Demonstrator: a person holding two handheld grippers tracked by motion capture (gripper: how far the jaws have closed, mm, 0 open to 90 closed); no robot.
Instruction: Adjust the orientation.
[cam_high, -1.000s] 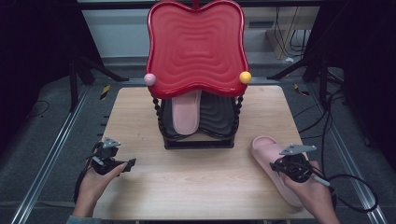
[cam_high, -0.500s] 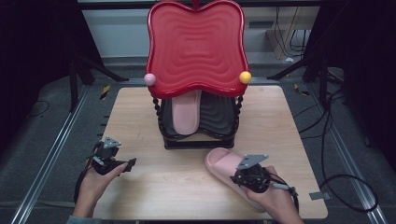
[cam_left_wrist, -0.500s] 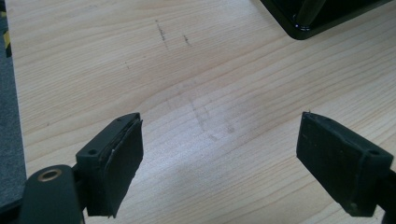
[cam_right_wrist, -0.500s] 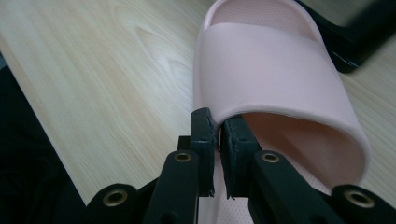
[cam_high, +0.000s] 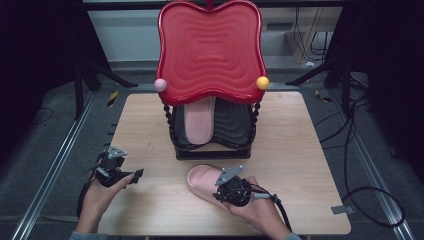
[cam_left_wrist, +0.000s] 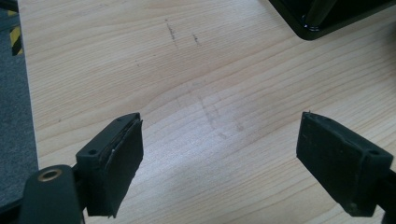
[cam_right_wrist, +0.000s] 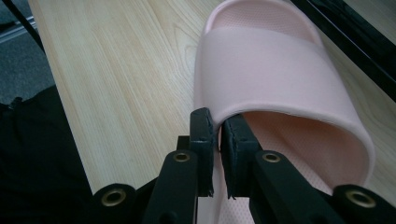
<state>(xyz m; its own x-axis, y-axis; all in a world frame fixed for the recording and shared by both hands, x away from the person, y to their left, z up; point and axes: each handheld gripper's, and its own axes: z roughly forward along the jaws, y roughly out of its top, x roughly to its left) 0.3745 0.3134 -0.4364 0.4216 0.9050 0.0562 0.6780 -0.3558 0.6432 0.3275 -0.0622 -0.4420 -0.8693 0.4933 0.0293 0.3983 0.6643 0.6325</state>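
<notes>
Risk, grip: the right hand-held gripper (cam_right_wrist: 215, 140) pinches only the thin edge of the pink slipper (cam_right_wrist: 280, 84) at its strap; I judge the soft material could slide out of the jaws if the slipper is lifted or swung quickly
Risk, rack: the slipper lies just in front of the black shoe rack (cam_high: 212, 145); a careless move toward it could knock the toe against the rack's base or the red top panel (cam_high: 210, 50)
Risk, fit: a second pink slipper (cam_high: 199, 120) already lies on the left half of the rack's shelf, so the free space is the dark right half; a wrong angle could shove the stored one
Right hand-held gripper: jaws nearly closed, clamped on the slipper's strap edge, one jaw outside and one inside
Left hand-held gripper (cam_left_wrist: 219, 163): jaws wide apart, holding nothing, over bare desk (cam_left_wrist: 210, 70) at the near left side, well apart from the slipper
Slipper position: on the desk at the near middle, sole down, toe pointing away from the right hand (cam_high: 255, 210)
Desk: otherwise bare wood around the rack
</notes>
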